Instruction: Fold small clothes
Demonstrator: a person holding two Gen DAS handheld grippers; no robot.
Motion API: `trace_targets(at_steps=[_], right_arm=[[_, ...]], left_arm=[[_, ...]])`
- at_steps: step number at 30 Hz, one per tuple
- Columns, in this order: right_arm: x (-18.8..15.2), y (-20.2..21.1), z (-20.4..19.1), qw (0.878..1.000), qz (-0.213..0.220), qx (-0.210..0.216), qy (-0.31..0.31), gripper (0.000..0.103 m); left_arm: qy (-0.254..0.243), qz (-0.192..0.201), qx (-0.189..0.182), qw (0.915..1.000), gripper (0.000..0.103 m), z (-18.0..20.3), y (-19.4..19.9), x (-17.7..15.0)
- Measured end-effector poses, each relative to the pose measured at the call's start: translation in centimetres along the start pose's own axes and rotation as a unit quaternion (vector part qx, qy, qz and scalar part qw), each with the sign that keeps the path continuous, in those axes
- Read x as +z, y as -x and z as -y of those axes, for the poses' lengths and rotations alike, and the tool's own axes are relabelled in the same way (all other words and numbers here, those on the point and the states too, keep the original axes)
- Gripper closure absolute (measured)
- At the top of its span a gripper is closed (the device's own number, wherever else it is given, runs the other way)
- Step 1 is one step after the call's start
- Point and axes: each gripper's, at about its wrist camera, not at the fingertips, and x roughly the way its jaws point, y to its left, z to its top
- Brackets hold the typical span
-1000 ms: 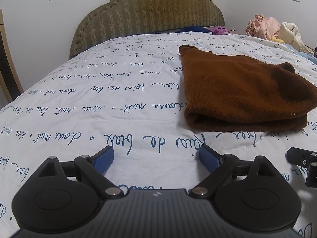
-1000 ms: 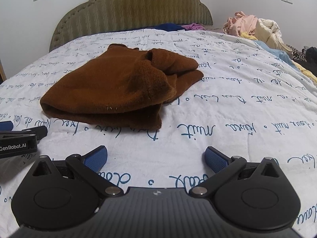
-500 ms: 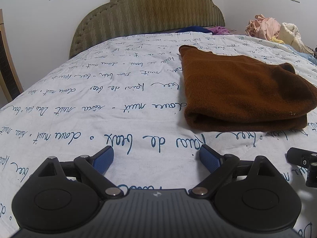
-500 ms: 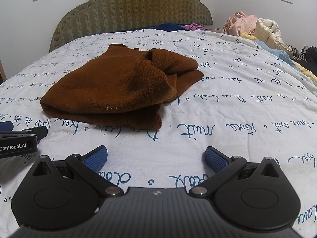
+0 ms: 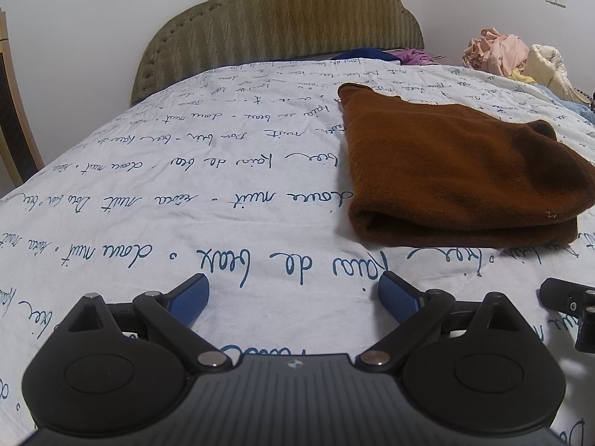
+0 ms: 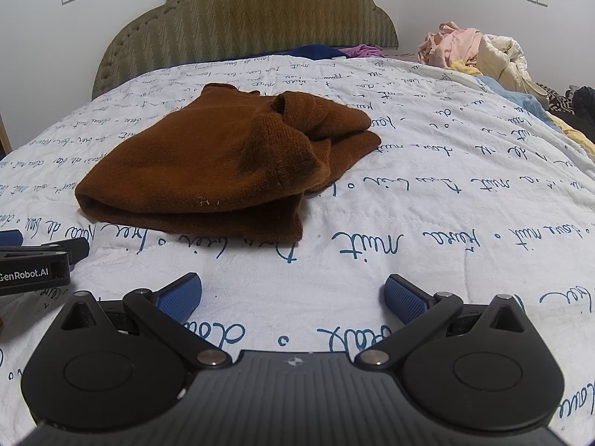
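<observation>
A brown knitted garment (image 5: 453, 171) lies folded in layers on the white bedspread, ahead and to the right in the left wrist view. In the right wrist view the same garment (image 6: 223, 163) sits ahead and to the left, its right side bunched. My left gripper (image 5: 293, 299) rests low over the bedspread, open, nothing between its blue pads. My right gripper (image 6: 292, 297) is open too, short of the garment's near edge. Each gripper shows at the side of the other's view: the right gripper (image 5: 569, 304), the left gripper (image 6: 33, 260).
The bedspread (image 5: 186, 193) carries blue handwriting print. An olive padded headboard (image 6: 245, 18) stands at the far end. A heap of pink and cream clothes (image 6: 476, 52) lies at the far right, dark and purple cloth (image 6: 334, 51) by the headboard. A wooden chair edge (image 5: 15, 137) stands left.
</observation>
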Motion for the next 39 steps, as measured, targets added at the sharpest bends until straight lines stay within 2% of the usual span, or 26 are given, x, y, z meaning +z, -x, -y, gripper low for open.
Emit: trace_targets(at_steps=[9,14,21,39], right_arm=[[0.25,-0.13,-0.19,1.0,-0.007,-0.005,0.007,0.0],[0.73,-0.07,0.49,1.0,0.009,-0.01,-0.011,0.0],[0.48,-0.7,0.09,1.0,0.0,-0.018,0.006,0.0],[0.34,-0.65,0.17,1.0,0.0,-0.015,0.002,0.0]], left_arm=[[0.003,0.008,-0.01,0.9999,0.004,0.07,0.24,0.09],[-0.001,0.011,-0.009,0.9999,0.004,0.25,0.29,0.04],[-0.005,0.0,-0.006,1.0,0.002,0.37,-0.05,-0.03],[0.0,-0.001,-0.011,0.9999,0.002,0.15,-0.11,-0.08]])
